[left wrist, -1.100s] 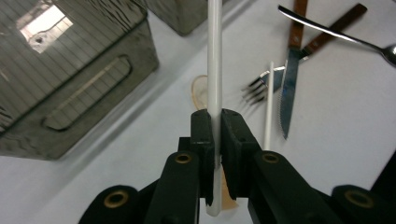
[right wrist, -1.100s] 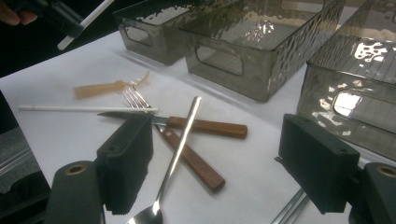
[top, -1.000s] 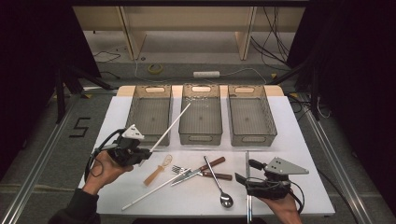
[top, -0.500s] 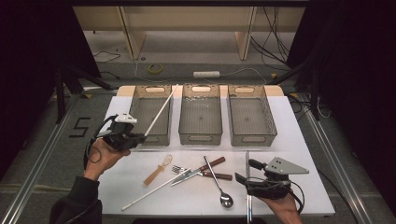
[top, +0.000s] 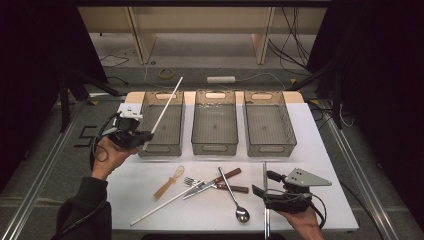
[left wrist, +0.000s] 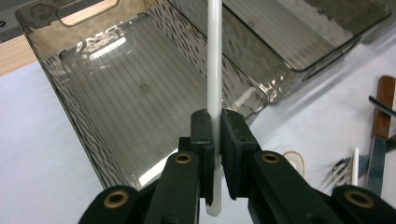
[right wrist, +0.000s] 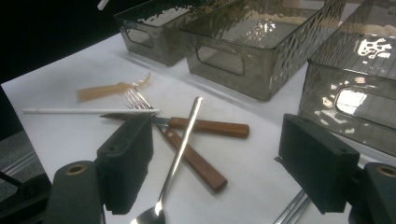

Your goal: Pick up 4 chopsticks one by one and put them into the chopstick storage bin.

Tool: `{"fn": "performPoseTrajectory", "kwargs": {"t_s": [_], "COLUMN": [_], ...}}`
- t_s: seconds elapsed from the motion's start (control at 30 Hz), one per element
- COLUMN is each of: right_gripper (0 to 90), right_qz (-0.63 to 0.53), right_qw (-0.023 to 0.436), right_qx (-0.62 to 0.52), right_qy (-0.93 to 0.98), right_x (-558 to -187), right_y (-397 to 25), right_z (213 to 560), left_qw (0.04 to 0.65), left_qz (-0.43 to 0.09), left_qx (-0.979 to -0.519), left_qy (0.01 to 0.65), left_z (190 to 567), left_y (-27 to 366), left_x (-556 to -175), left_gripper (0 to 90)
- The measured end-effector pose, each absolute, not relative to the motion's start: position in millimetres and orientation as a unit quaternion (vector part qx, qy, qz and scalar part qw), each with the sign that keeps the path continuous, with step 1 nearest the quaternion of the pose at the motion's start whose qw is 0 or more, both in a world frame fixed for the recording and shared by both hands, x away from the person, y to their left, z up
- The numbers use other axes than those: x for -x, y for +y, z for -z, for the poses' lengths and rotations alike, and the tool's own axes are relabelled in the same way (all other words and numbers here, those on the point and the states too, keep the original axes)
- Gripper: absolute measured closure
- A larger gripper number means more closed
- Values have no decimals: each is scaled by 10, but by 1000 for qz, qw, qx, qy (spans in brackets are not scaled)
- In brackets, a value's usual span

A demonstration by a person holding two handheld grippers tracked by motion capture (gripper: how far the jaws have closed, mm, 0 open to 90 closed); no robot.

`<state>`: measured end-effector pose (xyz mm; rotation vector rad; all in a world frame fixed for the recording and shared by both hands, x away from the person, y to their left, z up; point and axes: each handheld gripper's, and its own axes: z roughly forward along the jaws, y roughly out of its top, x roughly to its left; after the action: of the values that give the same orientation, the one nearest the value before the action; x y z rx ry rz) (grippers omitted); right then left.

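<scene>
one white chopstick (top: 164, 111) pinched near its base, slanting up over left bin (top: 161, 125)

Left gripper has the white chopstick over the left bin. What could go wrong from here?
The left gripper pinches the white chopstick near its lower end, so the long free length could swing or slip. Its tip reaches past the left bin, so it might catch the far rim or come to rest propped on it.

White chopstick (left wrist: 214, 56) top beyond frame edge
</scene>
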<state>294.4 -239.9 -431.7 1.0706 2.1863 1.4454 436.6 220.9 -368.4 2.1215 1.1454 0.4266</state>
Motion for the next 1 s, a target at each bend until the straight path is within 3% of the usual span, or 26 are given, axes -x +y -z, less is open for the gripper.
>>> {"fn": "performPoseTrajectory", "kwargs": {"t_s": [0.5, 1.0], "right_gripper": [272, 272], "right_qz": [-502, -502], "right_qw": [154, 155], "right_qx": [-372, -370], "right_qy": [765, 766], "right_x": [-2944, -2936], "right_y": [-2394, -2388], "right_z": [4320, 4315], "left_qw": [351, 322], "left_qz": [-178, -172], "left_qx": [-779, -785], "left_qy": [488, 500], "left_z": [3816, 4066], "left_y": [2424, 2412], "left_x": [-4661, -4759], "left_gripper": [835, 834]}}
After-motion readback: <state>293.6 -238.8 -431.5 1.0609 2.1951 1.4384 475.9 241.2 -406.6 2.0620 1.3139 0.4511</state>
